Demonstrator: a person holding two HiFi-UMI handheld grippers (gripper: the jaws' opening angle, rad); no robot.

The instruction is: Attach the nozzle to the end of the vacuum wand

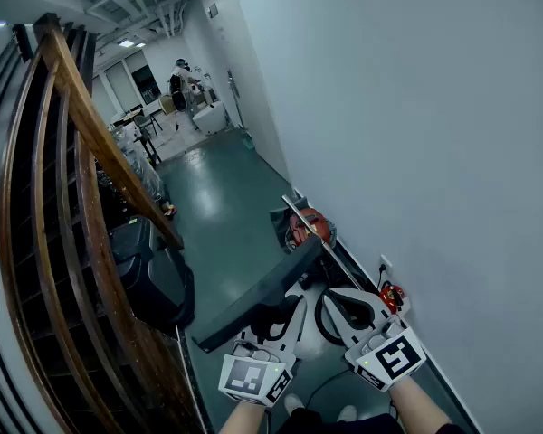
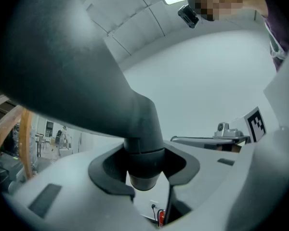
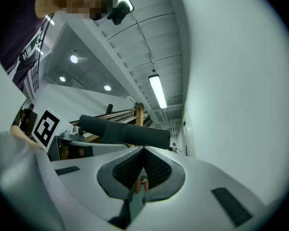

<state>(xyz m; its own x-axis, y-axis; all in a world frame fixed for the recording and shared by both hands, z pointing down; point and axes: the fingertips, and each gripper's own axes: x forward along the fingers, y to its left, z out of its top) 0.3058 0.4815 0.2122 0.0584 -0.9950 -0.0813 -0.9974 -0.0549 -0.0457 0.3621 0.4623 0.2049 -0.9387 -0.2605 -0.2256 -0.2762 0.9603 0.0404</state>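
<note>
The dark grey nozzle [image 1: 262, 292] is a long flat floor head with a round neck [image 2: 143, 148]. My left gripper [image 1: 290, 310] is shut on that neck, which sits between the pads in the left gripper view [image 2: 144, 165]. The thin silver wand [image 1: 339, 260] slants along the wall from the orange vacuum body [image 1: 308, 226] toward my right gripper [image 1: 337, 295]. The right gripper [image 3: 143, 165] is shut, its pads meeting with nothing seen between them. From the right gripper view the nozzle [image 3: 125, 131] lies across just ahead of its jaws.
A curved wooden stair railing [image 1: 81, 197] fills the left side, with a black bin [image 1: 154, 278] at its foot. The pale wall [image 1: 416, 134] runs close on the right, with a socket and red plug [image 1: 391, 294]. A green-floored corridor [image 1: 217, 197] leads away.
</note>
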